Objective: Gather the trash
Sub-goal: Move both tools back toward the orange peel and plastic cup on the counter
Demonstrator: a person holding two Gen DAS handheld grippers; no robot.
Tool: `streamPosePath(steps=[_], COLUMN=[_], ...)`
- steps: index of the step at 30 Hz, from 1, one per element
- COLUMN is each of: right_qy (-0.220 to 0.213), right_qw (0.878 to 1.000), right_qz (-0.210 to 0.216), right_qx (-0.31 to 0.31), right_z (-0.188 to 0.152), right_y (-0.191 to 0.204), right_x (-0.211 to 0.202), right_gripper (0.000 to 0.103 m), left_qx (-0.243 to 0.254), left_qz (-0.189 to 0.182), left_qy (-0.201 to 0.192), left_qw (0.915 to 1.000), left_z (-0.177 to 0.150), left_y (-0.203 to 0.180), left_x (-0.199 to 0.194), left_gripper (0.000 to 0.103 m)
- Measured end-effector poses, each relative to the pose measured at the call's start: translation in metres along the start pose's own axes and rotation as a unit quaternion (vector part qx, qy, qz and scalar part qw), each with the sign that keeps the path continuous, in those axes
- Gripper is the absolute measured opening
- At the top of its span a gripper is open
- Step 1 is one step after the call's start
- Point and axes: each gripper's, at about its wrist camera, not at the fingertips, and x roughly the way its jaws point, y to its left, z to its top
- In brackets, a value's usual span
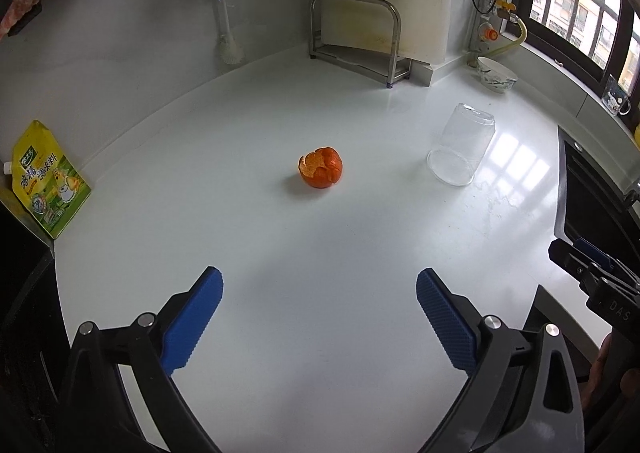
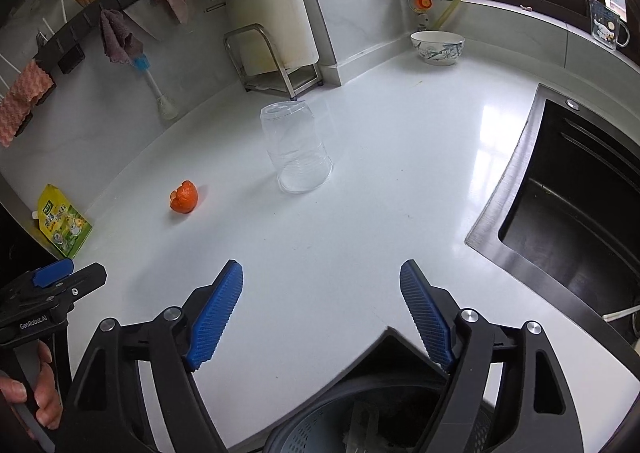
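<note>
My left gripper (image 1: 318, 311) stands wide, nothing between its blue pads (image 1: 192, 321), above the white counter (image 1: 320, 245). My right gripper (image 2: 321, 307) is likewise spread and empty, over the counter's near edge, with a bin (image 2: 360, 421) below it. Straight ahead of the left gripper lies the orange peel (image 1: 321, 167), apart from both grippers. Right of the peel, a clear jar (image 2: 296, 149) stands upside down. A yellow-green pouch (image 1: 46, 181) leans at the far left; a bowl (image 2: 437, 47) sits near the window; the sink (image 2: 576, 209) lies at right.
</note>
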Motion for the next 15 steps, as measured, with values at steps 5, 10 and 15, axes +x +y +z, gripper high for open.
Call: streamPosePath(steps=[5, 10, 15], right_qy=[-0.005, -0.010, -0.015], right_qw=[1.000, 1.000, 1.000], right_qz=[-0.007, -0.015, -0.020], right_qx=[-0.001, -0.002, -0.008], right_z=[0.011, 0.024, 0.038], right_y=[0.012, 0.017, 0.024], right_x=[0.026, 0.051, 0.075], right_gripper=[0.078, 0.079, 0.079], left_qx=[-0.012, -0.009, -0.001], left_qz=[-0.014, -0.020, -0.024], left_qy=[-0.001, -0.008, -0.021], left_qw=[0.9998, 0.9997, 0.9995], left_z=[0.009, 0.021, 0.035], left_y=[0.011, 0.013, 0.015], left_x=[0.026, 0.053, 0.070], left_gripper=[0.096, 0.096, 0.096])
